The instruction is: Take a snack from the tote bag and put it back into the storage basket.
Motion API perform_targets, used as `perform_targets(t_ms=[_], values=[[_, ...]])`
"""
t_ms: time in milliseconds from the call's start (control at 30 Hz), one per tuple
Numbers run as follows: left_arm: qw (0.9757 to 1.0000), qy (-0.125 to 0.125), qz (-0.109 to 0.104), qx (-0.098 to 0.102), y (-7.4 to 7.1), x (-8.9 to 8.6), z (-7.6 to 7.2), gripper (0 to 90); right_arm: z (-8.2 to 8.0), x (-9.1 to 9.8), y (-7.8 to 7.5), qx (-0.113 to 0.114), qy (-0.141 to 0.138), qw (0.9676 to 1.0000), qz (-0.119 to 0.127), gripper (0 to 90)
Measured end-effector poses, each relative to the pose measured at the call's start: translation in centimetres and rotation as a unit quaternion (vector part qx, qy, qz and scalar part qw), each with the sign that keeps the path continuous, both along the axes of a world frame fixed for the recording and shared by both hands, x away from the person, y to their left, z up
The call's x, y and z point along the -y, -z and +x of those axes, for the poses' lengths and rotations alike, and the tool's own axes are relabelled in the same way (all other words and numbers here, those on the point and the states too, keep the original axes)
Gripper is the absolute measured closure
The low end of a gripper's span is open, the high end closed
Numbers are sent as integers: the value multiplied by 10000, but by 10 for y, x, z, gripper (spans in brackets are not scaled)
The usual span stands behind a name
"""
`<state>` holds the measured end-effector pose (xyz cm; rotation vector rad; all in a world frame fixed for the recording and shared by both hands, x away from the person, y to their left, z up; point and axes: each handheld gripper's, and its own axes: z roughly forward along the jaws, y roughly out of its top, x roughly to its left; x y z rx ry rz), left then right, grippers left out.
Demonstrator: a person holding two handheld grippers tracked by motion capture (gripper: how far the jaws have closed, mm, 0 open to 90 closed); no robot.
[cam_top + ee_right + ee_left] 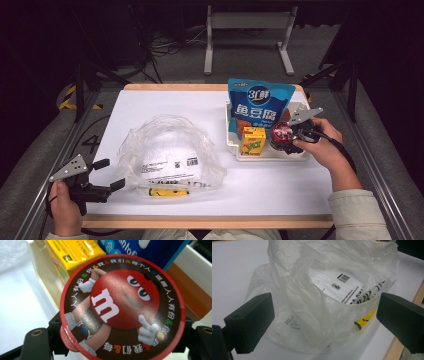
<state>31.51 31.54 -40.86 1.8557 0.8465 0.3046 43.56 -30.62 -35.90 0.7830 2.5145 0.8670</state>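
With the plastic bag (167, 152) lying empty near the table's front edge before the spread left gripper (111, 175), the right gripper (287, 137) straddles the candy tub (281, 133) in the tray (231, 142), all 3 snacks unpacked.

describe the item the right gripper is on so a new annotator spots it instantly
Start at the white tray on the right side of the white table. Three snacks sit in it: a tall blue pouch, a yellow carton and, rightmost, the candy tub between the right gripper jaws. It is the round one, with a red cartoon character on its lid.
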Motion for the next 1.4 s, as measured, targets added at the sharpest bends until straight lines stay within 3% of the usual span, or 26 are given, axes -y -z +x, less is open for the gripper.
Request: perform_targets(t_ms=[667,1400], values=[[10000,7,10,-9,0,0,1,22,8,5,27,-233,200,9995,64,253],[10000,5,4,6,0,0,0,22,15,5,39,-373,215,9991,-21,253]])
